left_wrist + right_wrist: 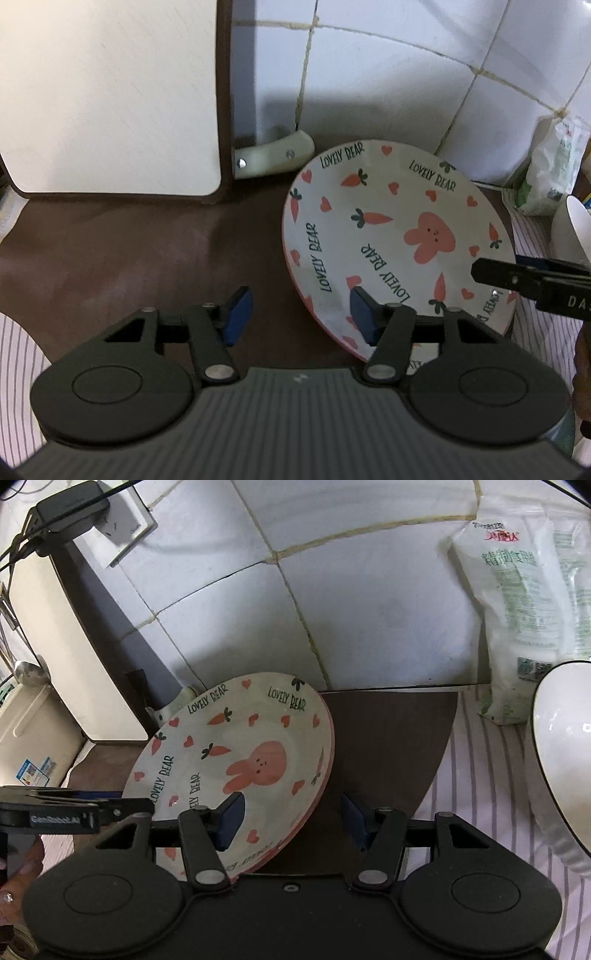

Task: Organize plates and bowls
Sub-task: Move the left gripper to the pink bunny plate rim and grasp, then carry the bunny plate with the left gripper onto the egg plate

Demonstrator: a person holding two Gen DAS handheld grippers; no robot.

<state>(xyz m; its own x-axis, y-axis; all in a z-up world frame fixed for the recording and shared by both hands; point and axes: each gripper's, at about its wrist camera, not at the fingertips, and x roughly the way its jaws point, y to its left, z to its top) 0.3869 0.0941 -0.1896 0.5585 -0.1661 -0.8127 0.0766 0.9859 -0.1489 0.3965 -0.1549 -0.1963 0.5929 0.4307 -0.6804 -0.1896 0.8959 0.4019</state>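
Ceramic, white and rimmed in pink, the plate printed with a rabbit, carrots and hearts is seen on the dark brown desk, close to its back edge below the tiled wall. The left hand-held gripper is spread, one blue pad over the plate's near rim and the other over bare desk, nothing pinched. The right hand-held gripper is likewise spread, its left pad over the plate and its right pad over the desk. A white bowl is seen at the right, on striped cloth, beside a bag leaned against the wall.
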